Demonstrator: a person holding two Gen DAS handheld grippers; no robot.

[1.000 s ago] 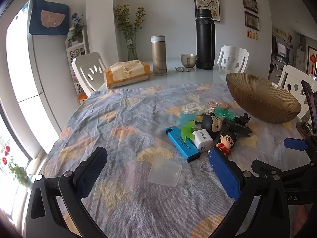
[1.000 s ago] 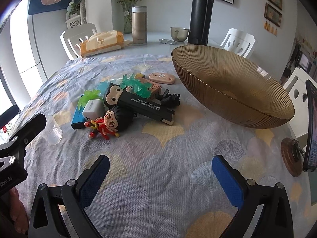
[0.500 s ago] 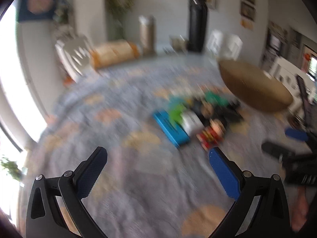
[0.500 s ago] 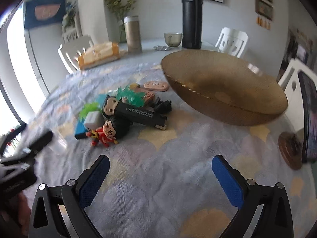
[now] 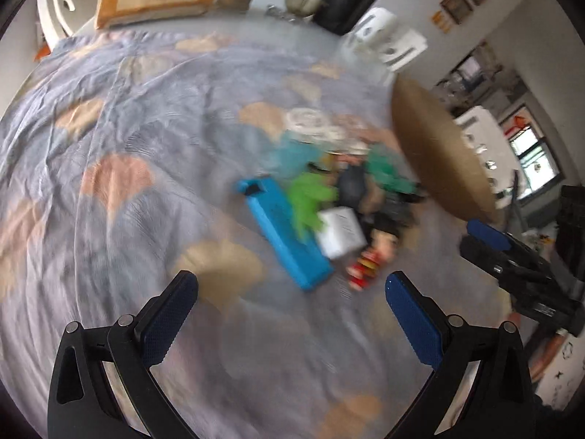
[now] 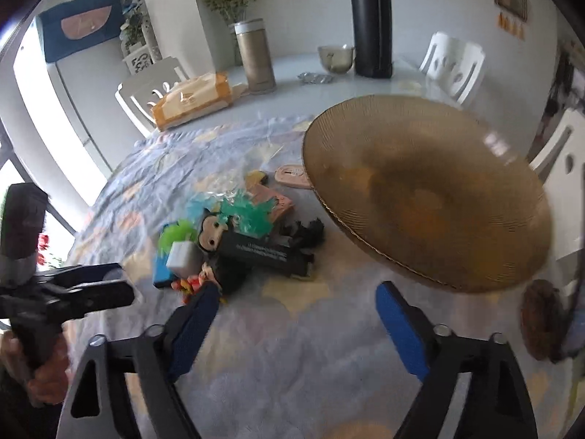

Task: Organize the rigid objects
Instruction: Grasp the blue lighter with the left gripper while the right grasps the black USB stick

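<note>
A pile of small objects lies on the patterned tablecloth: a blue box (image 5: 285,237), a white charger cube (image 5: 342,232), a green spiky toy (image 5: 309,197), a red figurine (image 5: 369,259) and a long black box with a big-headed figure (image 6: 256,245). A large amber bowl (image 6: 420,197) stands to the right of the pile. My left gripper (image 5: 292,292) is open and empty, above the cloth just in front of the pile. My right gripper (image 6: 298,305) is open and empty, in front of the pile and the bowl. The left view is blurred.
At the table's far end stand a tissue pack (image 6: 193,100), a gold flask (image 6: 254,60), a black thermos (image 6: 371,22) and a small cup (image 6: 334,58). White chairs (image 6: 451,62) surround the table. A brown coaster (image 6: 541,318) lies at the right edge.
My left gripper has swung and tilted toward the pile, which now sits closer in its view. My right gripper has risen and moved nearer the pile. Both stay open.
</note>
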